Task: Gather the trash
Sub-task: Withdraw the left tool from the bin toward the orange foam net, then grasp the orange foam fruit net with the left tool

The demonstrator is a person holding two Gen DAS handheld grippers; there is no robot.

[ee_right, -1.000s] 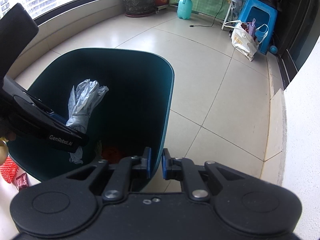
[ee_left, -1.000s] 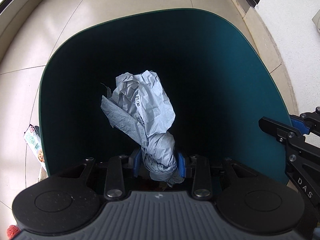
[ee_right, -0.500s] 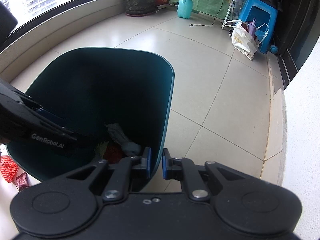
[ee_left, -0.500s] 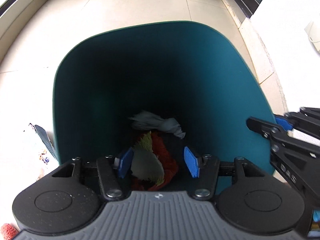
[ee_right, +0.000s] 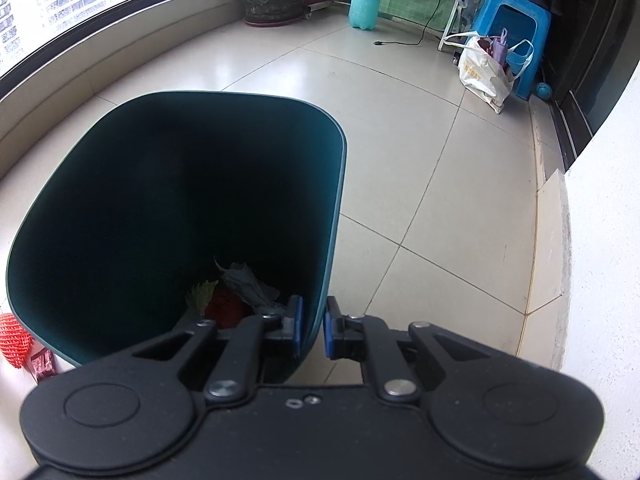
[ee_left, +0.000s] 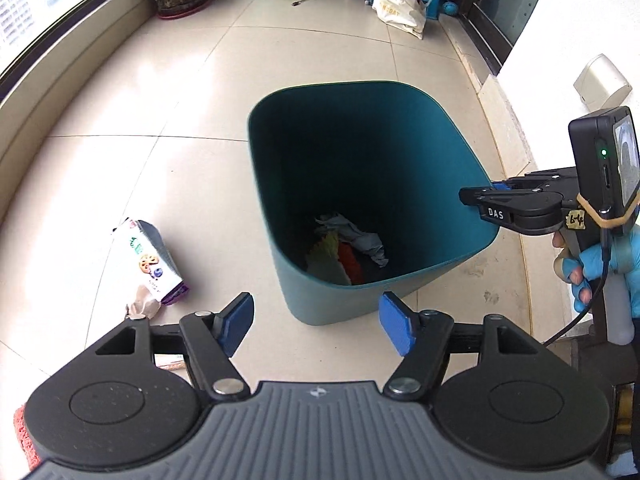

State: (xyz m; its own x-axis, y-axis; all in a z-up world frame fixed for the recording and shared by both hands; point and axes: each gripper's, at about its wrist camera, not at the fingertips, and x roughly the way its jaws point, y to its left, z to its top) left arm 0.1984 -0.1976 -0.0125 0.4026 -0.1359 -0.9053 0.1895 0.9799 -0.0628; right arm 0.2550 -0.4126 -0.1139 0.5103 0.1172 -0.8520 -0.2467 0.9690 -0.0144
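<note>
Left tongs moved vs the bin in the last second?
Yes. The left tongs have pulled up and back from inside the green bin; its whole rim now shows. Jaws are opening, nothing between them.

The teal bin [ee_left: 452, 184] stands upright on the tiled floor, mouth open. At its bottom lies a crumpled grey bag [ee_left: 356, 238] on top of yellow-green and red scraps. Outside, left of the bin, a white snack wrapper [ee_left: 150, 264] lies on the floor.

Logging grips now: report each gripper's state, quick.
Left gripper: jaws opening, nothing between them.
Right gripper: shut on the bin rim.
</note>
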